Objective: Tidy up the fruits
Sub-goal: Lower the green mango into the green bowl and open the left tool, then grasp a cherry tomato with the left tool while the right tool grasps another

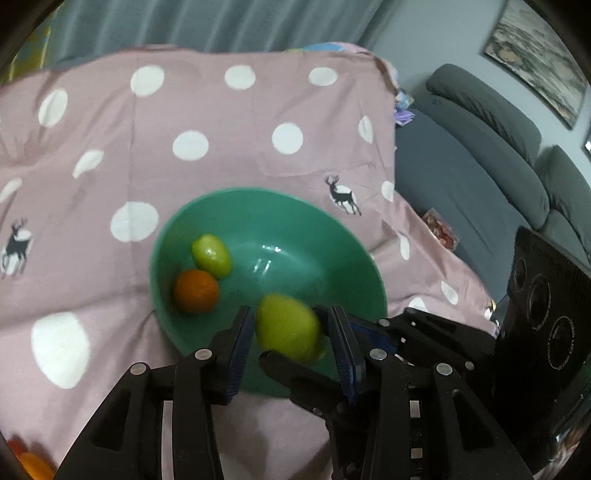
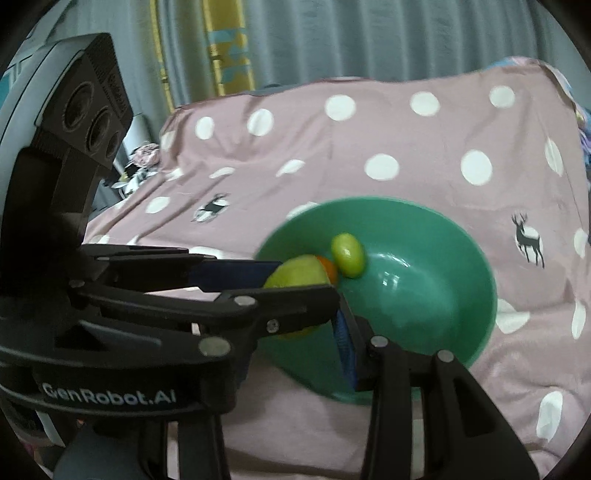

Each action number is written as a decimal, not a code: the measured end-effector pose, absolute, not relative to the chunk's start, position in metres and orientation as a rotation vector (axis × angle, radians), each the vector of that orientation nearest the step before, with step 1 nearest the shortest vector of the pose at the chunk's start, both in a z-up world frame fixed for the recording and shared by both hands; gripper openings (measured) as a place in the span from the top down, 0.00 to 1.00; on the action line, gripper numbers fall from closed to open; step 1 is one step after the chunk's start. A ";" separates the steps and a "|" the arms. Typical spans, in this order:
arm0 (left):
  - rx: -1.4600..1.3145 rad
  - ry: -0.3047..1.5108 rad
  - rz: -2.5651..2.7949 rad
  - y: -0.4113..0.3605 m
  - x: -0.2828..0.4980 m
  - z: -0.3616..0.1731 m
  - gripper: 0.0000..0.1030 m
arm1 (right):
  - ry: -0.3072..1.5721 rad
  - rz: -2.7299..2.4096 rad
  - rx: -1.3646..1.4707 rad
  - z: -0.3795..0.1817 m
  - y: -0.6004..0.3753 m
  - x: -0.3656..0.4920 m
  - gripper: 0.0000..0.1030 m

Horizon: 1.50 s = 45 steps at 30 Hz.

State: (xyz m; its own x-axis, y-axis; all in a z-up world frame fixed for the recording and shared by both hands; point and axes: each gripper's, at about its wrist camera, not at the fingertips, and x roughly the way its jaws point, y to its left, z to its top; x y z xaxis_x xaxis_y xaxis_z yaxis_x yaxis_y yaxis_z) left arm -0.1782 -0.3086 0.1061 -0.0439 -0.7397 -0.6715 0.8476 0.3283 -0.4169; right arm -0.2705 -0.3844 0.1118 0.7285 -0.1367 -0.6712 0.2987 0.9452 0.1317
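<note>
A grey curtain (image 1: pixel 207 22) hangs behind the pink spotted cloth (image 1: pixel 221 122), with a grey sofa (image 1: pixel 491 155) and a framed picture (image 1: pixel 535 55) on the wall beside it.

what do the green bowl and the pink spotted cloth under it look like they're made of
Green bowl: probably plastic or melamine, though glazed ceramic is possible. It has a smooth, glossy finish, with bright glints of light on its floor and one uniform colour.

Pink cloth: a thin woven fabric, likely cotton or a blend, matte in finish. It shows creases and folds, drapes over the edge, and carries printed white dots and deer.
</note>
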 end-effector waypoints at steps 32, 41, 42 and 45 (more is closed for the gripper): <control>0.239 0.851 -0.809 -0.096 -0.163 0.080 0.02 | 0.812 -0.005 0.270 0.090 -0.284 -0.287 0.31; 0.382 0.812 -0.811 -0.112 -0.176 0.058 0.05 | 0.908 0.068 0.207 0.063 -0.253 -0.261 0.34; 0.397 0.811 -0.812 -0.116 -0.176 0.056 0.10 | 0.914 0.068 0.194 0.062 -0.252 -0.258 0.35; 0.452 0.831 -0.818 -0.126 -0.171 0.047 0.25 | 0.940 0.069 0.140 0.059 -0.250 -0.247 0.42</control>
